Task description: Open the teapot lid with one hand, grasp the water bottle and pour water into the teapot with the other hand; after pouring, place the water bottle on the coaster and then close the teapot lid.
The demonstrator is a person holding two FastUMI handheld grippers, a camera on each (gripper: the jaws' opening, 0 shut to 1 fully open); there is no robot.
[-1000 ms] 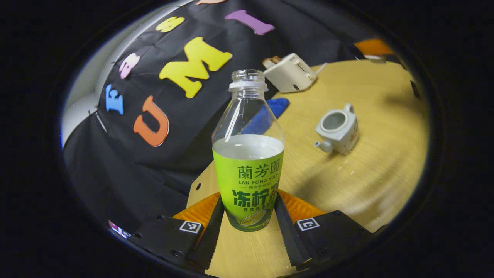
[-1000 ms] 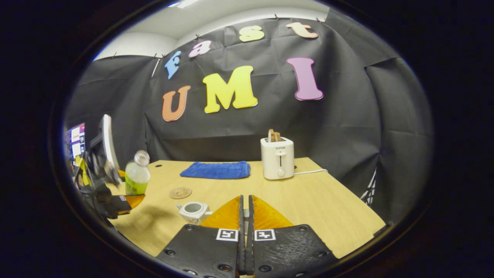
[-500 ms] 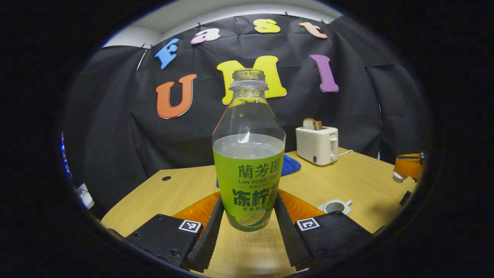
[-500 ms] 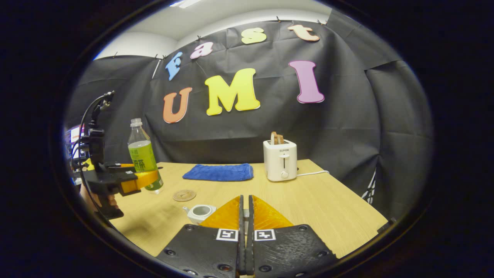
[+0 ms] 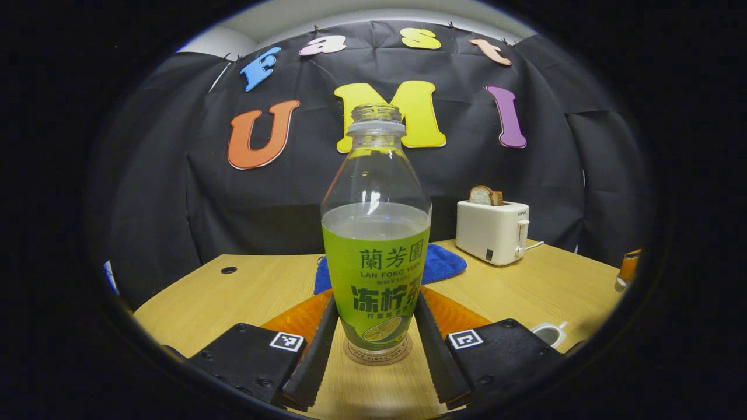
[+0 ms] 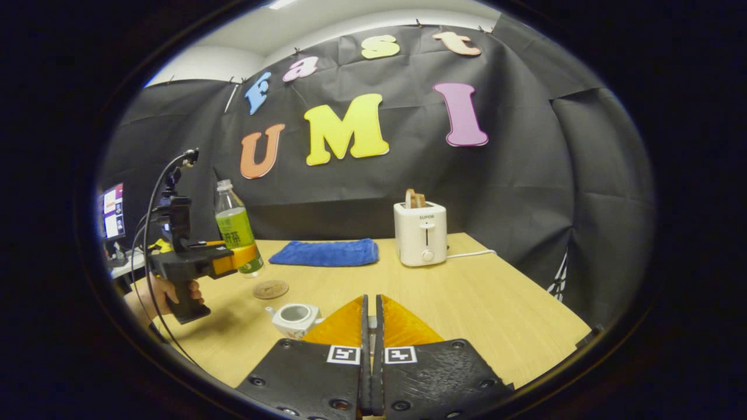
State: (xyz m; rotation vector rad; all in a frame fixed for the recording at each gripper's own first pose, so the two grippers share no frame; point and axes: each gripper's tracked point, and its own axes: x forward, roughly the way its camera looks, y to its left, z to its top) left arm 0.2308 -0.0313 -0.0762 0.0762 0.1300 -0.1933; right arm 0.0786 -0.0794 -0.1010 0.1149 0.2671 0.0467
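Left gripper point(image 5: 373, 344) fingers clamp the upright water bottle point(image 5: 376, 245) above the coaster point(image 5: 377, 354); right gripper point(image 6: 372, 326) fingers closed, lid hidden.

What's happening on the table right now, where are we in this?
The left gripper is clamped on the water bottle, upright and part full, with no cap. It sits right over the coaster; from the right gripper view the bottle looks a bit above the table, so it isn't set down yet. The teapot stands open with no lid on it. The right gripper is shut, raised above the table near the teapot.
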